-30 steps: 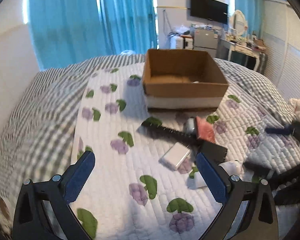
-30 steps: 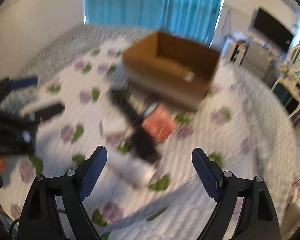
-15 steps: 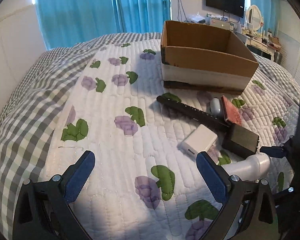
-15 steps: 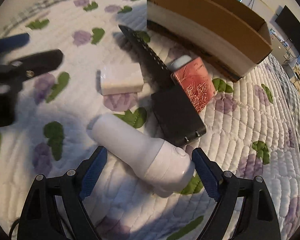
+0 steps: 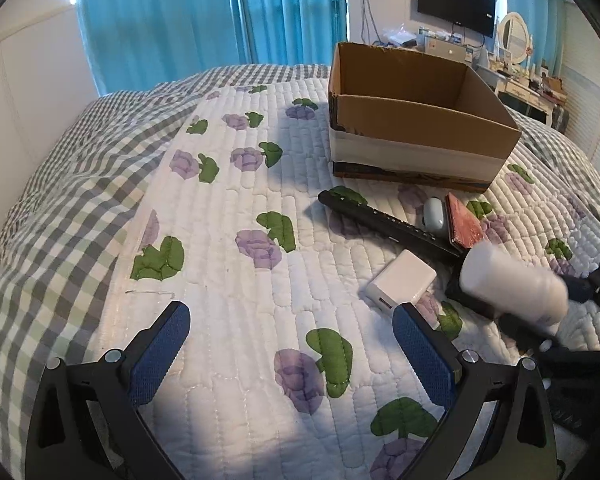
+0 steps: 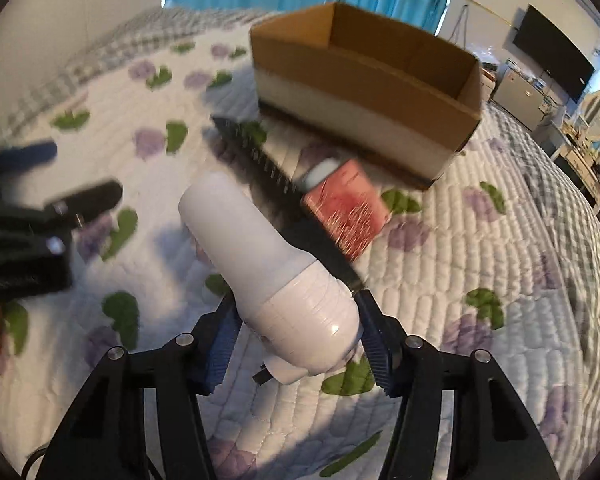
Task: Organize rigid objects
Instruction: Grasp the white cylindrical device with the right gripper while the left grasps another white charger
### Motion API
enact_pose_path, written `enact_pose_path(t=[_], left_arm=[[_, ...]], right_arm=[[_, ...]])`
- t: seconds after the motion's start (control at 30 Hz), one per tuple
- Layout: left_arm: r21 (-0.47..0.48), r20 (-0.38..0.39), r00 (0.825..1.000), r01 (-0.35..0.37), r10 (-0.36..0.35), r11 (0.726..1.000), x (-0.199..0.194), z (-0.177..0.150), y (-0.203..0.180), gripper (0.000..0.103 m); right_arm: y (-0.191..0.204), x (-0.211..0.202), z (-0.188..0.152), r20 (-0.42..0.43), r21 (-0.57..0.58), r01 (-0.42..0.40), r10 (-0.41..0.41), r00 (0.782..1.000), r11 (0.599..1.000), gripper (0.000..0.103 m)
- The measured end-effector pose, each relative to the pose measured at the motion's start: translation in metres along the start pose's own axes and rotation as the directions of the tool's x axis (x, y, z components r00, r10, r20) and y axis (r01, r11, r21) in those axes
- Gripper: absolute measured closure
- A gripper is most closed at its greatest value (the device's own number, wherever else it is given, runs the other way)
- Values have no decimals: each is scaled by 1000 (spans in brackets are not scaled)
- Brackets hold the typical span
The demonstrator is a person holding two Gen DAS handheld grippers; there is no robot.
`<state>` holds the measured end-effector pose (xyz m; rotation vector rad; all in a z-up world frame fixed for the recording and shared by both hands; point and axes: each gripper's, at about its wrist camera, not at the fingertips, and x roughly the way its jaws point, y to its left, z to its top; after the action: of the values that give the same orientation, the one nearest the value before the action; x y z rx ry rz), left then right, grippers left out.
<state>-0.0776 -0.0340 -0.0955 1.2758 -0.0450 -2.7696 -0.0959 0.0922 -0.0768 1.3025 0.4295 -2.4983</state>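
— What does the left camera catch?

— The left tongs (image 5: 290, 346) hang wide apart over the quilt (image 5: 228, 280) on the bed, with nothing between them. Ahead sits the cardboard box (image 5: 416, 120), open on top. In front of it lie a long black comb (image 5: 388, 226), a small grey case (image 5: 436, 216) and a red booklet (image 5: 466, 228), close together. A white charger (image 5: 402, 284) rests nearer the tongs. At the right edge the white bottle (image 5: 514, 286) is up off the quilt, blurred.

— And the right camera?

— The right tongs (image 6: 296, 338) are closed on the white bottle (image 6: 268, 264), pinching its wider end, its narrower end pointing towards the cardboard box (image 6: 364, 92). The comb (image 6: 260, 156) and red booklet (image 6: 346, 208) lie below it. The left tongs (image 6: 60, 180) show at the left, blurred.
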Motion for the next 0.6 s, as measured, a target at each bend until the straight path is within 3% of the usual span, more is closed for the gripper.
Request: enact_pose_path(t=[0.23, 0.37, 0.6], left_arm=[[46, 7, 1000, 16, -16, 999, -8, 34, -21, 0], [71, -5, 999, 54, -54, 996, 16, 46, -41, 0], [161, -95, 994, 76, -62, 984, 71, 24, -70, 0]], right_arm=[[-40, -25, 46, 67, 52, 54, -57, 996, 997, 47], [-67, -22, 64, 71, 87, 72, -78, 994, 994, 47], [-95, 4, 51, 46, 145, 46, -53, 998, 988, 47]])
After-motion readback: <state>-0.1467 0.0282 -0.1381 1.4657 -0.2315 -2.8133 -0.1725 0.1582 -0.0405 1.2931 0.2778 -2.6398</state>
